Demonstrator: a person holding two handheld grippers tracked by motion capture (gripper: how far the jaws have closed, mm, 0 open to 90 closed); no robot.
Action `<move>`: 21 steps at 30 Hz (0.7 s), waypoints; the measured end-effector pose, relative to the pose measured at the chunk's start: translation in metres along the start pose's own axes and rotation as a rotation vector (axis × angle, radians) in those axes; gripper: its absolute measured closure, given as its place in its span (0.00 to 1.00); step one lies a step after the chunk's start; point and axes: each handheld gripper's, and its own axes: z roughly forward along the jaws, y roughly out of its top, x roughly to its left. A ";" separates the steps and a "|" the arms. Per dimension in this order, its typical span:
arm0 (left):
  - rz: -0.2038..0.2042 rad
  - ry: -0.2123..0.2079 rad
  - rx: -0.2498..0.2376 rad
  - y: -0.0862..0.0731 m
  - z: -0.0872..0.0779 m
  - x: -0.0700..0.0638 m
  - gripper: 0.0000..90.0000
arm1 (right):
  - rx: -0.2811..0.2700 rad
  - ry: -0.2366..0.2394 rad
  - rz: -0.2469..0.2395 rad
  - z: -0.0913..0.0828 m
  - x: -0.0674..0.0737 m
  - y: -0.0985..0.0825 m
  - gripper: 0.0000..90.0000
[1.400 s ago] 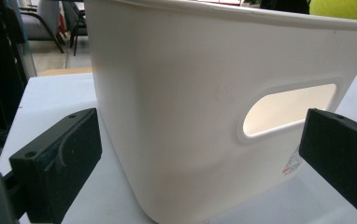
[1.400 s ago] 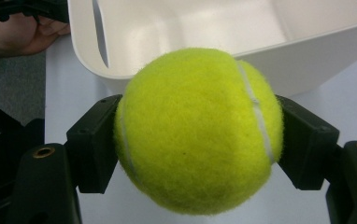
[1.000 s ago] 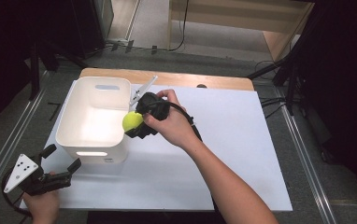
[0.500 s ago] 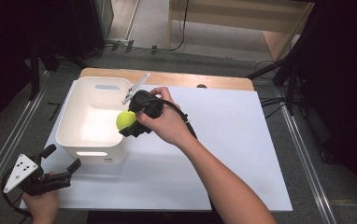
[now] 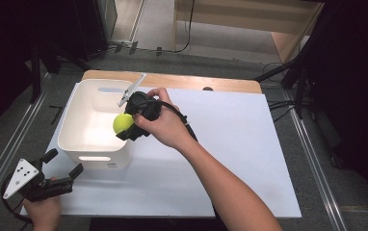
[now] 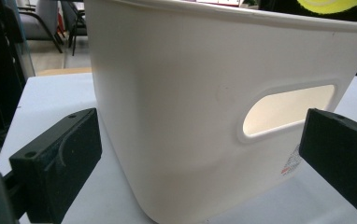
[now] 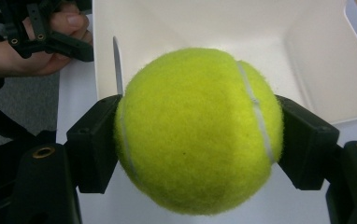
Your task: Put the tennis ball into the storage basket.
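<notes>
High view: right gripper [image 5: 125, 126] clamps round tennis ball [image 5: 123, 123] above white bin's [image 5: 76, 143] right rim; left gripper [image 5: 62, 169] wide, empty, near-left.

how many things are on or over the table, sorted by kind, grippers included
tennis ball: 1
white plastic bin: 1
white table mat: 1
grippers: 2, left gripper and right gripper
total: 5

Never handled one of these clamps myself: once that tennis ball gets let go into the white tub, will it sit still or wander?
The tennis ball is round and fuzzy, so it will probably bounce a little and roll. The white tub has tall walls, which should likely keep it in. The right gripper holds it at the rim.
</notes>
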 end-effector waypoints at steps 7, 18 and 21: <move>-0.002 0.000 -0.001 0.000 0.000 0.000 0.00 | -0.001 0.006 -0.010 0.005 0.001 0.005 0.25; -0.004 -0.002 -0.004 0.000 0.000 0.000 0.00 | 0.005 0.019 -0.021 0.015 0.003 0.010 0.26; -0.004 -0.002 -0.004 0.000 0.000 0.000 0.00 | 0.010 0.019 -0.021 0.018 0.005 0.012 0.25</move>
